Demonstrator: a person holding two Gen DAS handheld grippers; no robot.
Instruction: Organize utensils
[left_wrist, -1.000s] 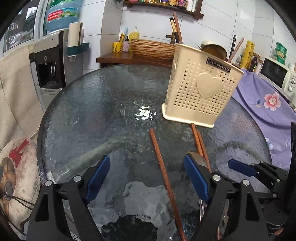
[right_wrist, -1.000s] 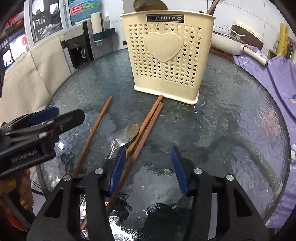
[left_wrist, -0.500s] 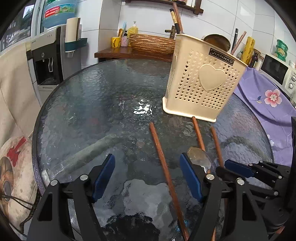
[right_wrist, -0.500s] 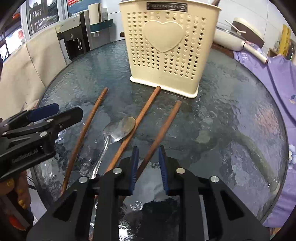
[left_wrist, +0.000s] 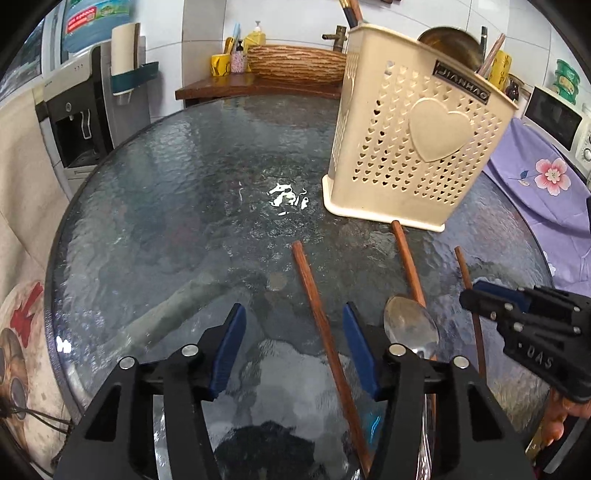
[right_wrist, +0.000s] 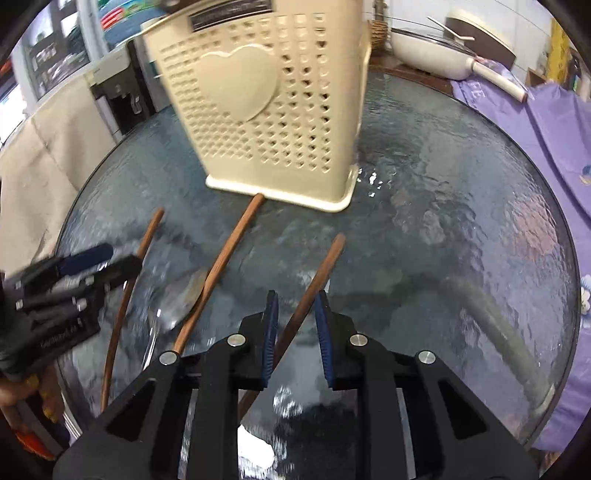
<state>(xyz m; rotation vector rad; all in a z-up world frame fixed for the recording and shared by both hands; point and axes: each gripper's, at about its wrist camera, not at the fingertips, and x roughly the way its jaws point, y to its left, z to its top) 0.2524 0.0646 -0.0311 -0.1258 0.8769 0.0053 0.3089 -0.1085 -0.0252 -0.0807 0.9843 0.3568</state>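
STEP: your right tool (right_wrist: 295, 332) grips a chopstick (right_wrist: 317, 273); left tool (left_wrist: 293, 347) closing around another chopstick (left_wrist: 317, 314), pads not touching | NEXT: lift both into the holder (right_wrist: 266, 110).

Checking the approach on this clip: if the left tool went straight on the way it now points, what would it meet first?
Most likely the wooden chopstick lying between the closing fingers of the left tool, then the glass table under it. The spoon sits just outside, to the right. Depth is hard to judge.

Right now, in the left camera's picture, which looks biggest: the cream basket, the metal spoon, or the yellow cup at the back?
1. Cream basket
2. Metal spoon, partly hidden by the gripper
3. Yellow cup

The cup stands farthest off, so its true size against the spoon's is unsure.
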